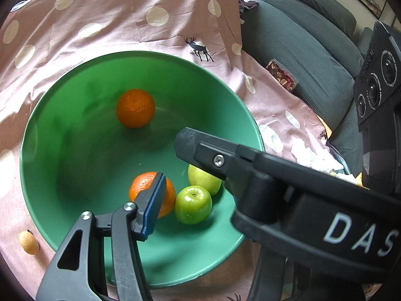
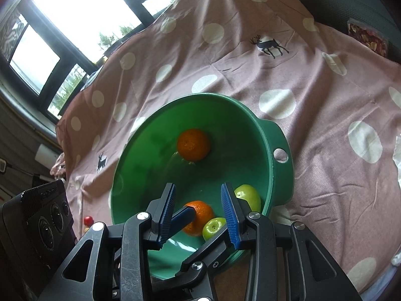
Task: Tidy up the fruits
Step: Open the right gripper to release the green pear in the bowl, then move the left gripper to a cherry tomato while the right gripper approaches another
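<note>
We find the left gripper's point(image 1: 173, 173) right finger blocked by the right gripper's body point(image 1: 288, 193), at four o'clock.

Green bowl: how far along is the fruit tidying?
Done: two oranges and two green apples sit in the green bowl. In hand: nothing; the left gripper and right gripper are open over the bowl. Left: a small brown fruit lies on the spotted cloth beside the bowl.

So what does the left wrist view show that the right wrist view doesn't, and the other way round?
Only left wrist: a small tan fruit on the cloth beside the bowl. Only right wrist: the bowl's holed handle, a window, a small red object. Both: the green bowl holding two oranges and two green apples, on the dotted cloth.
</note>
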A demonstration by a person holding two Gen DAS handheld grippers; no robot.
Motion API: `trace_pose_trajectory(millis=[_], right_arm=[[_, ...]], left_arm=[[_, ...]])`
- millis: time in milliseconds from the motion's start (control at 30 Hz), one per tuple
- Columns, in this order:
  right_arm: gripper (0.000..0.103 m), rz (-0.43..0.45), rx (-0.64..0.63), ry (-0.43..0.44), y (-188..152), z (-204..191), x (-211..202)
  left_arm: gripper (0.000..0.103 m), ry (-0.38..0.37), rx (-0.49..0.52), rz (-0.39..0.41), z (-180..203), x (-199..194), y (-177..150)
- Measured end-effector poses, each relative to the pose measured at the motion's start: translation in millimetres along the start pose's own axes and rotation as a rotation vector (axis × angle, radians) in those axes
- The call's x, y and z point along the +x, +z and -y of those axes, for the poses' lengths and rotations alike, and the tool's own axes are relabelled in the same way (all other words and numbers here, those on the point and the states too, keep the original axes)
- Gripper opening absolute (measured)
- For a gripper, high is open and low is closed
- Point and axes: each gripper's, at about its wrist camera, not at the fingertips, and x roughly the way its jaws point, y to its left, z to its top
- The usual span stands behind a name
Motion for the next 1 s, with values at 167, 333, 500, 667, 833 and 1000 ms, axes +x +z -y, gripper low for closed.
trace_pose_trajectory(millis=[167,333,500,667,833,1000], right_arm=[[0.039,0.003,0.028,0.021,0.9,5.0,-1.8],[0.039,0.019,0.062,0.034,2.3,10.5,-8.5],[0.038,0.074,0.061,0.045,2.6,4.5,-25.3],[0.053,0.107,0.009,0.065,-0.5,-17.4,-34.2],[0.071,0.108,-0.091,0.116,-9.5,-55.2,-35.6],[0.081,0.072,-0.202,0.184,-22.6,-98.5,-27.5]], left_arm=[[0.055,0.025,0.012,0.017,4.5,-0.1,-1.3],[0.055,0.122,0.075,0.101,18.6,-17.3,-5.8],[0.055,0.165,0.076,0.165,11.2,-55.8,-16.7],[0.056,0.252,0.015,0.275,-16.1,-111.3,-32.8],[0.069,0.316,-0.080,0.370,-56.3,-171.3,-54.2],[0.075,0.400,-0.171,0.443,-94.4,-218.4,-80.8]])
